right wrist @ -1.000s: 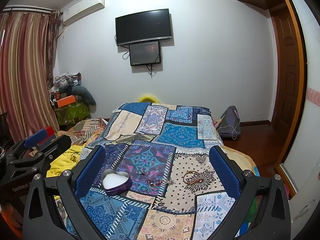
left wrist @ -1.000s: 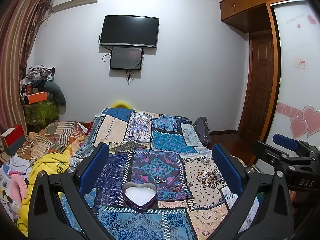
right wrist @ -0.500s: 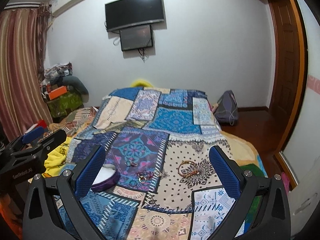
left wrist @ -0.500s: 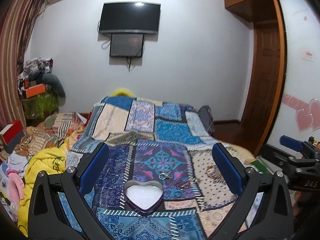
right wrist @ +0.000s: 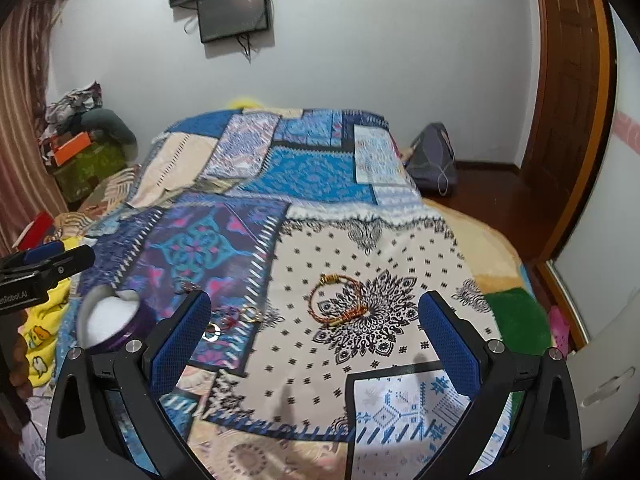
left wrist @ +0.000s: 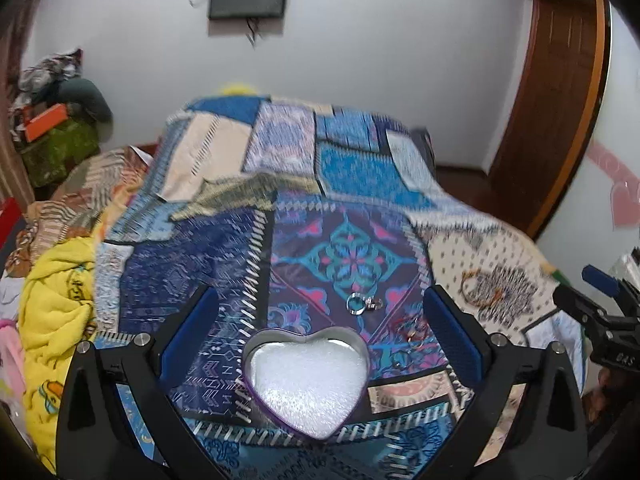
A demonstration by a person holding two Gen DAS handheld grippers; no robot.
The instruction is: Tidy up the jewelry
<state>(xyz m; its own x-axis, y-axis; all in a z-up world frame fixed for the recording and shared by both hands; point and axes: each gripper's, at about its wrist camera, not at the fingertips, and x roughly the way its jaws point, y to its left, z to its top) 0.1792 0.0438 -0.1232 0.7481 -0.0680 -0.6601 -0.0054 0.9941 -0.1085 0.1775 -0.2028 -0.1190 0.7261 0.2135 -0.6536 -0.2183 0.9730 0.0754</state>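
Copper-coloured wire bracelet [right wrist: 340, 300] lies flat on the bed's patchwork quilt [right wrist: 400, 248], dead ahead of the right tool [right wrist: 314, 336], released and empty. Left tool [left wrist: 320, 332], likewise released, straddles the heart-shaped tin [left wrist: 306, 380]; smaller pieces beside it are blurred, probably rings.

- We record a heart-shaped tin [left wrist: 306, 384], lid off, purple-walled with a silver rim, lined with white foam. It sits flat on the patchwork bedspread, point toward the camera in the left wrist view.
- We note a small silver ring with a clasp [left wrist: 362, 303] lying flat just beyond the tin on the purple-and-teal patch.
- We note a cluster of small pieces [left wrist: 408, 330], red cord and gold-toned rings, just to the right of the tin; detail is blurred.
- We record an orange-and-gold bangle [right wrist: 338, 298], circular, lying flat on the cream patch over a black medallion print, well apart from the tin.
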